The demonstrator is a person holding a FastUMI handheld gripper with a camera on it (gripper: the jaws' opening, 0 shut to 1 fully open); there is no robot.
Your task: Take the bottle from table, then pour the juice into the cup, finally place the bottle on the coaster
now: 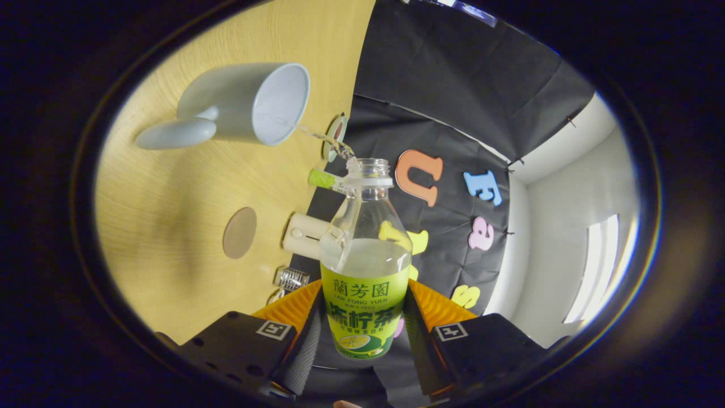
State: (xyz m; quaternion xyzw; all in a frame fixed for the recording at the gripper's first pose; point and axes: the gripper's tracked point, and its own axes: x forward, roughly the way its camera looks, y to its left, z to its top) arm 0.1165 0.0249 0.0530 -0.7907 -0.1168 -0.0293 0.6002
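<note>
While the tongs [362, 334] clench the bottle [365, 266], juice [325, 137] streams into the cup [249, 105].

We list: bottle [365, 260], clear glossy plastic under a shiny printed label; cup [249, 105], smooth glazed ceramic; table [170, 255], matt wood-grain; coaster [239, 232], dull and flat; booth wall, matt creased cloth.

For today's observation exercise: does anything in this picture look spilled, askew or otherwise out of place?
Nothing looks spilled. The gripper is shut on the bottle, tipped toward the cup, and a thin stream of juice runs from its mouth into the cup. The wooden table looks dry, and the round coaster lies bare.
</note>
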